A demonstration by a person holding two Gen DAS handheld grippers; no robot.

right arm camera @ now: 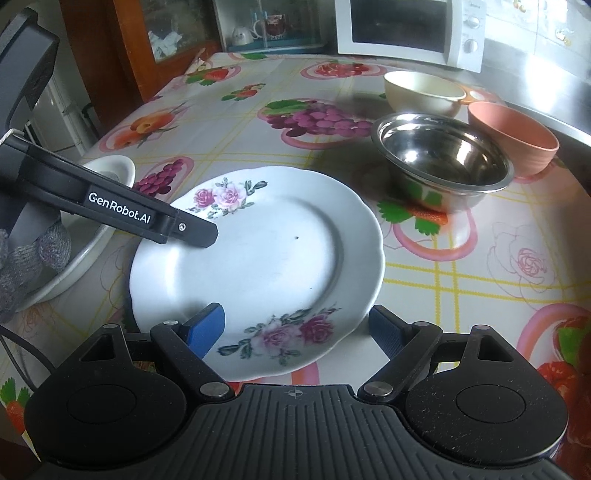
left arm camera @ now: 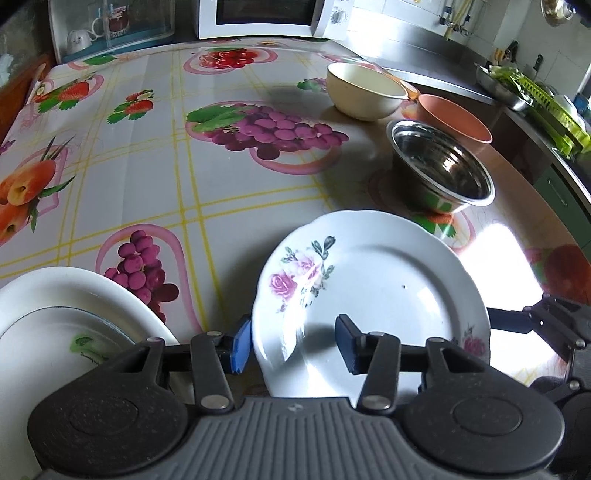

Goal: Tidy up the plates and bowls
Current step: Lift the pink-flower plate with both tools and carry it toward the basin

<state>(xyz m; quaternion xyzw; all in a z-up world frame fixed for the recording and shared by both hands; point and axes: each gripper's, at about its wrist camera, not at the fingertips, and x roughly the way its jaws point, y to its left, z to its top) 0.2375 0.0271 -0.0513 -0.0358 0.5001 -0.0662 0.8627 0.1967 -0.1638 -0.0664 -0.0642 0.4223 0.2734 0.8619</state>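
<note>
A white plate with pink roses (left arm camera: 369, 288) (right arm camera: 258, 266) lies on the fruit-print tablecloth (left arm camera: 147, 166). My left gripper (left arm camera: 293, 341) is open and straddles its left rim: one pad is outside the edge and the other above the plate. My right gripper (right arm camera: 295, 330) is open over the near rim, which lies between its pads. Beyond the plate stand a steel bowl (left arm camera: 439, 166) (right arm camera: 443, 155), a cream bowl (left arm camera: 364, 92) (right arm camera: 421, 90) and a pink bowl (left arm camera: 454, 118) (right arm camera: 513, 136). At the left, a white deep dish (left arm camera: 55, 288) (right arm camera: 110, 166) holds a smaller plate.
A white microwave (left arm camera: 269, 18) (right arm camera: 406, 29) and a glass cabinet (left arm camera: 110, 26) stand at the table's far end. A steel counter with a green dish rack (left arm camera: 546, 107) runs along the right. A grey-gloved hand (right arm camera: 22, 258) holds the left gripper.
</note>
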